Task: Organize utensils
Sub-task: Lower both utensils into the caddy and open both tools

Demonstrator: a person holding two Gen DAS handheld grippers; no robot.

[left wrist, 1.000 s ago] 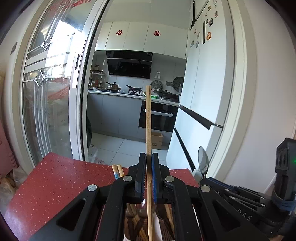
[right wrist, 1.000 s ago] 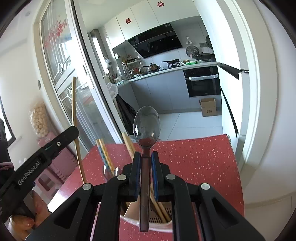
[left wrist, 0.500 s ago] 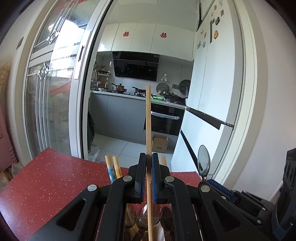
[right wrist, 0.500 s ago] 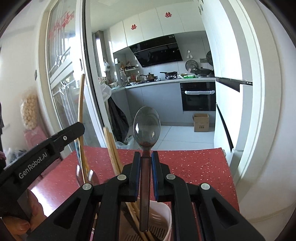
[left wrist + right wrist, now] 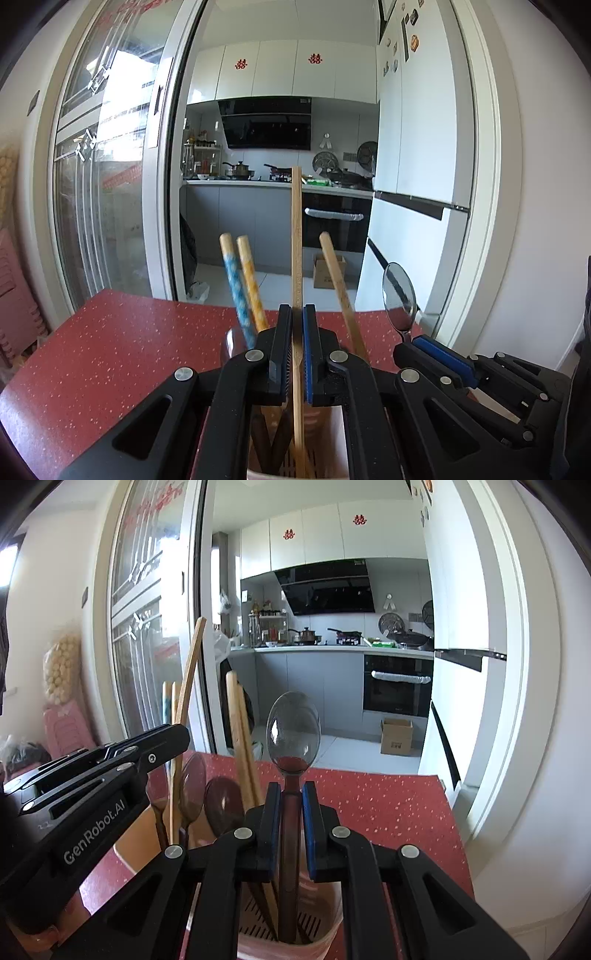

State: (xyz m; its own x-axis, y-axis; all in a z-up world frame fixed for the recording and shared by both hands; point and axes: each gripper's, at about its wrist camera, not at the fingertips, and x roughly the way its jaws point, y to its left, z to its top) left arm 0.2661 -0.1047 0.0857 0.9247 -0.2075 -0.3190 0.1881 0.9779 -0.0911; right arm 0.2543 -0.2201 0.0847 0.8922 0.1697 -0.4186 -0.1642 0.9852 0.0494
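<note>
My left gripper (image 5: pixel 294 314) is shut on a plain wooden chopstick (image 5: pixel 296 236) that stands upright, its lower end down inside the pale utensil holder (image 5: pixel 332 439). My right gripper (image 5: pixel 288 794) is shut on the brown handle of a metal spoon (image 5: pixel 293 727), bowl up, handle reaching into the same holder (image 5: pixel 325 915). Patterned blue and yellow chopsticks (image 5: pixel 242 280) and another wooden one (image 5: pixel 338 280) lean in the holder. The right gripper with its spoon (image 5: pixel 399 299) shows at the right of the left wrist view; the left gripper (image 5: pixel 159 746) shows at the left of the right wrist view.
The holder stands on a red speckled table (image 5: pixel 122 332) whose far edge faces a kitchen doorway. A glass sliding door (image 5: pixel 96 184) is at the left, a white fridge (image 5: pixel 417 147) at the right. More spoons (image 5: pixel 221 805) rest in the holder's left part.
Both grippers have sunk toward the holder, so the chopstick and the spoon reach deeper into it. The right gripper has rolled upright. Both grips are unchanged.
</note>
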